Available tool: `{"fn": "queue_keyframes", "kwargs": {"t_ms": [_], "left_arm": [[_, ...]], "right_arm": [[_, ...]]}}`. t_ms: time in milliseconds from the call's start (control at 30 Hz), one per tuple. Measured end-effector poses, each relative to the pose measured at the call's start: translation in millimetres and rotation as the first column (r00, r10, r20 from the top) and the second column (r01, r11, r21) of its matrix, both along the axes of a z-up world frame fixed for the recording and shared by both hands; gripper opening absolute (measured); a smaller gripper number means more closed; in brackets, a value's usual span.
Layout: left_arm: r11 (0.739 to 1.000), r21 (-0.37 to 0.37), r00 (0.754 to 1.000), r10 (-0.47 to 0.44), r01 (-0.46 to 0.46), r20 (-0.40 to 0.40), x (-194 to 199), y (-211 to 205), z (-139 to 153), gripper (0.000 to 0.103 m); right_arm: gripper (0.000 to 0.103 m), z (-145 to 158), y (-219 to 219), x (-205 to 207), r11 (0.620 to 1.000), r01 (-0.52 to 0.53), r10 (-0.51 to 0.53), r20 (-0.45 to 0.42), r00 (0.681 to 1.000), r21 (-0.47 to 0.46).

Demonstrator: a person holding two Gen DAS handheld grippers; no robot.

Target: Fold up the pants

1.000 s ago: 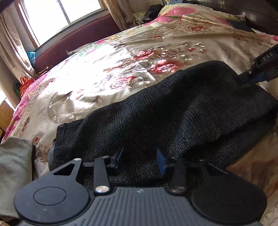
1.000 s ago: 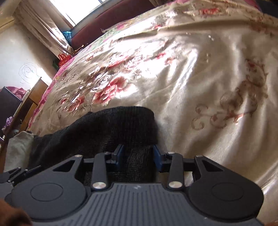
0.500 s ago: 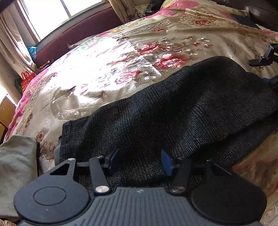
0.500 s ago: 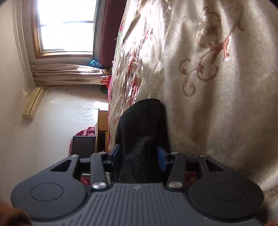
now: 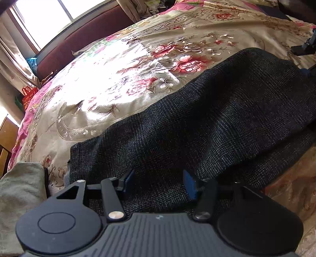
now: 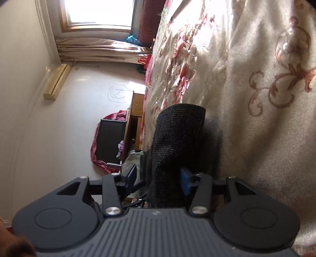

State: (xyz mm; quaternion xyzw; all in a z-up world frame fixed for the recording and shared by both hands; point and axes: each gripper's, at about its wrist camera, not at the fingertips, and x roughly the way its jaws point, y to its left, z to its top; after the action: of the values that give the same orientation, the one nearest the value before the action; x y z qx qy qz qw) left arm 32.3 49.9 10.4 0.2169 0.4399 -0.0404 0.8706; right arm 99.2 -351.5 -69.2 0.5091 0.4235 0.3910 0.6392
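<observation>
Left gripper (image 5: 159, 182): blue pads stand apart over the near edge of the pants (image 5: 207, 126); the jaws have just been opening. The dark cloth lies between and under the pads, and neither visibly presses on it.
Right gripper (image 6: 159, 178): its view is rolled sideways. The jaws have just been opening; a fold of the pants (image 6: 177, 142) runs between the pads. The right pad sits against the cloth, the left one stands clear of it.
Hidden at the grippers: each gripper's body covers the pants edge nearest its camera, so how the cloth ends there cannot be told.
Cut off: in the left view only a black piece of the right gripper (image 5: 305, 47) shows, at the frame's right edge beside the far end of the pants.
Pants: dark grey woven cloth, laid in a long band across the bedspread (image 5: 122, 79), with soft ridges along its length.
Hard to make out: a pale greenish cloth (image 5: 17, 195) left of the pants, half out of frame; what it is I cannot tell.
Surface: cream satin bedspread with red and pink flowers, sunlit beyond the pants.
Room: beyond the bedspread's far side, a dark red headboard (image 5: 83, 41) under a bright window (image 5: 39, 17) with beige curtains; wooden furniture (image 6: 136, 110) and a black screen (image 6: 110, 140) off the bed's edge.
</observation>
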Motion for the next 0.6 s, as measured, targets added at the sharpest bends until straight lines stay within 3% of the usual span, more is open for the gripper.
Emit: {"fn": "queue_keyframes", "kwargs": {"t_ms": [33, 67, 133, 233, 400, 500, 567, 600], "left_arm": [[1.000, 0.001, 1.000, 0.000, 0.000, -0.005, 1.3, -0.3, -0.6, 0.066], [1.000, 0.001, 1.000, -0.001, 0.001, -0.009, 2.8, -0.7, -0.7, 0.066], [1.000, 0.006, 1.000, -0.003, 0.003, -0.014, 4.9, -1.5, -0.9, 0.066], [1.000, 0.012, 1.000, -0.002, 0.002, -0.018, 5.6, -2.3, -1.6, 0.066], [1.000, 0.016, 1.000, 0.002, -0.002, -0.027, 8.7, -2.9, -2.3, 0.066], [1.000, 0.024, 0.999, -0.008, 0.009, -0.038, 10.2, -3.3, -1.9, 0.067], [1.000, 0.021, 0.999, -0.013, 0.014, -0.038, 9.1, -2.4, -1.6, 0.067], [1.000, 0.017, 0.999, -0.014, 0.014, -0.036, 9.4, -1.8, -2.9, 0.067]], "right_arm": [[0.051, -3.5, -2.9, 2.0, 0.998, 0.017, -0.019, -0.040, 0.999, -0.057], [0.046, -8.1, -2.7, 5.0, 0.993, 0.004, -0.012, -0.074, 0.997, -0.117], [0.040, -11.7, 0.9, 7.6, 0.988, -0.041, 0.028, -0.084, 0.996, -0.150], [0.045, -14.5, 14.8, 16.5, 0.993, -0.095, 0.089, -0.087, 0.992, -0.072], [0.045, -28.8, 53.7, 33.7, 0.990, -0.139, 0.142, -0.094, 0.985, 0.032], [0.044, -19.8, 52.6, 35.5, 0.987, -0.158, 0.157, -0.094, 0.983, -0.002], [0.044, -3.9, 27.7, 23.9, 0.988, -0.142, 0.137, -0.076, 0.988, -0.060], [0.044, 0.6, 11.5, 15.5, 0.993, -0.109, 0.105, -0.076, 0.992, -0.046]]}}
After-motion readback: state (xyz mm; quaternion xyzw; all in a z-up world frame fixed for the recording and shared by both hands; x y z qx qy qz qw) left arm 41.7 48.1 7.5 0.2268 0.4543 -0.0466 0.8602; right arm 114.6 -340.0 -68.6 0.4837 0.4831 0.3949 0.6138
